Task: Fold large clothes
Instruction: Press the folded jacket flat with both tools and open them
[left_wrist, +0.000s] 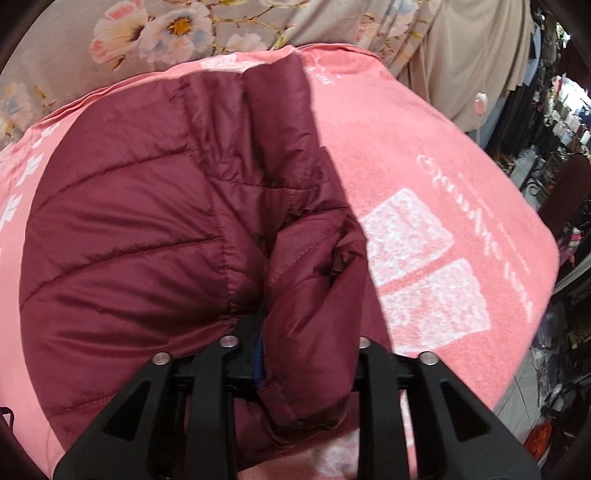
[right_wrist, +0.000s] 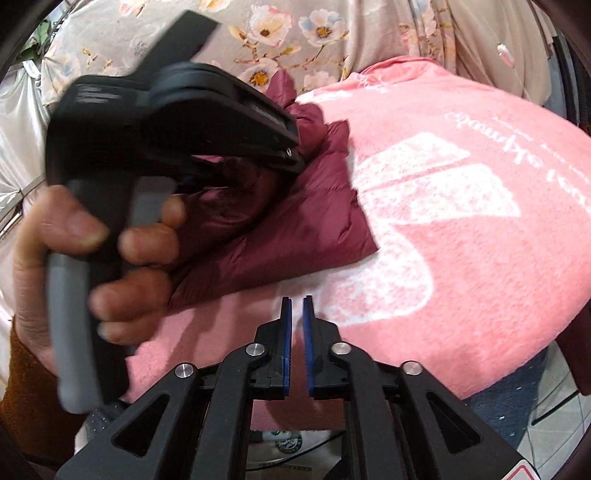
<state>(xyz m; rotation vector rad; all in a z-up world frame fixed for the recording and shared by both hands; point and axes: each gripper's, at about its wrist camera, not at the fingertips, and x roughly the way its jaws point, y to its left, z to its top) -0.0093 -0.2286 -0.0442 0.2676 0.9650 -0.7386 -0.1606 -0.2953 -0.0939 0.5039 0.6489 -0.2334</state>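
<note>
Maroon puffer jacket (left_wrist: 155, 229) lies on the pink blanket (left_wrist: 424, 206), long axis running away from the person. Left gripper (left_wrist: 295, 354) is on it, jaws part-spread around a fold at the jacket's near edge; can't tell if they still bite. Right gripper (right_wrist: 297, 314) sits off that edge over bare blanket, jaws slightly apart, empty; left is nearer.

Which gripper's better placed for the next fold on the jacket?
Left, probably. The left gripper has a fold of the maroon jacket between its fingers; the right gripper hovers empty over the pink blanket.
</note>
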